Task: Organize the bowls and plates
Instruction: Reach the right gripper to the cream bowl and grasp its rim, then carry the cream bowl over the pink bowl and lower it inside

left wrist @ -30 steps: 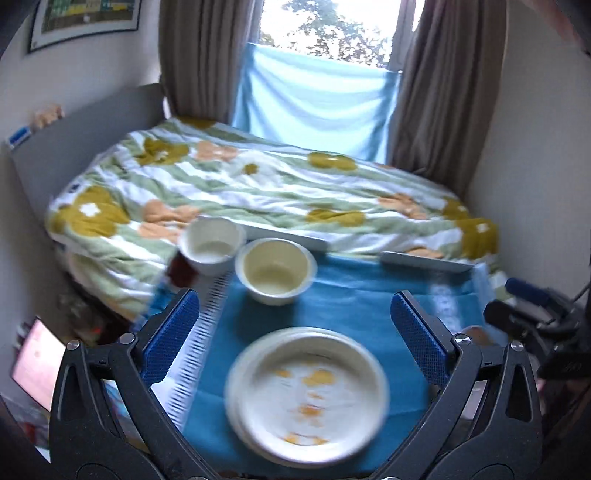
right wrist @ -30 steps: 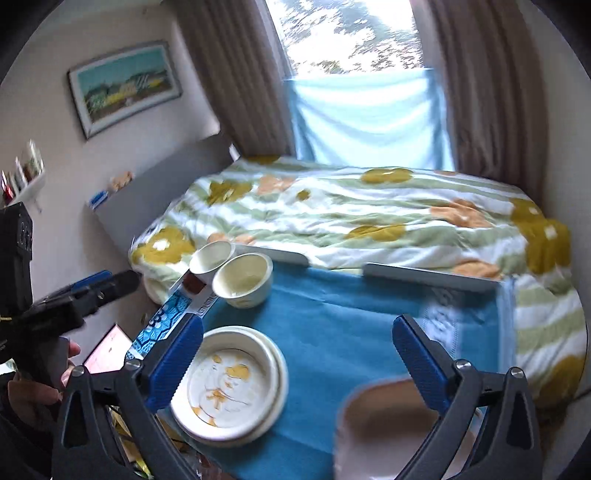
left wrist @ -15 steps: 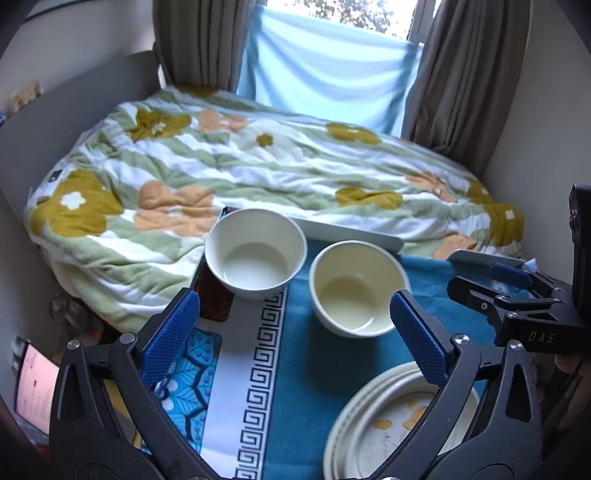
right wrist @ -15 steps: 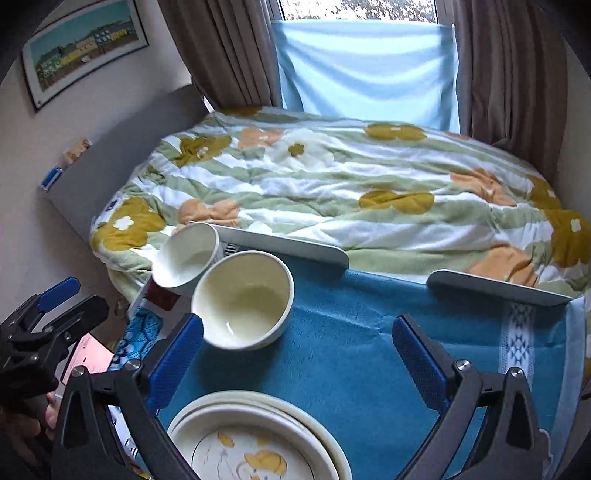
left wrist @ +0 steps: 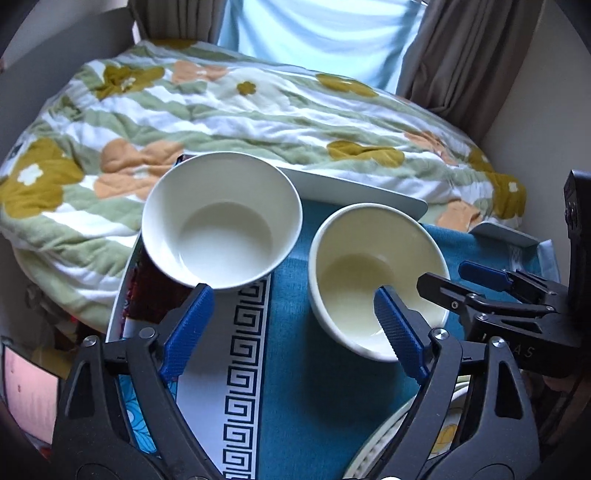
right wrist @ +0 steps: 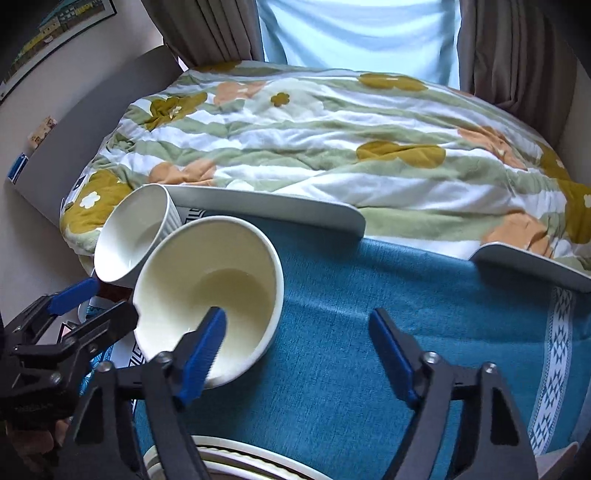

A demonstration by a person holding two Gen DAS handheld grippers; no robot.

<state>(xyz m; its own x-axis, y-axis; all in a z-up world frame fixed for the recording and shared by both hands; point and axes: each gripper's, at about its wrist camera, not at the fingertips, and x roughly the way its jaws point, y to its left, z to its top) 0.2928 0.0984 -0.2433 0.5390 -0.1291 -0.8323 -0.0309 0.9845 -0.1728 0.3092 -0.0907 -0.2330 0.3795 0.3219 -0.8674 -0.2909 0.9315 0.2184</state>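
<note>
Your tray's teal cloth (right wrist: 369,314) lay before a floral quilt (left wrist: 258,103). Two smooth round bowls stood side by side: white bowl (left wrist: 221,218), cream bowl (left wrist: 373,273). Both your left gripper (left wrist: 291,325) and right gripper (right wrist: 297,339) were closing, gripping nothing. Only the right view showed a framed picture (right wrist: 55,26).
</note>
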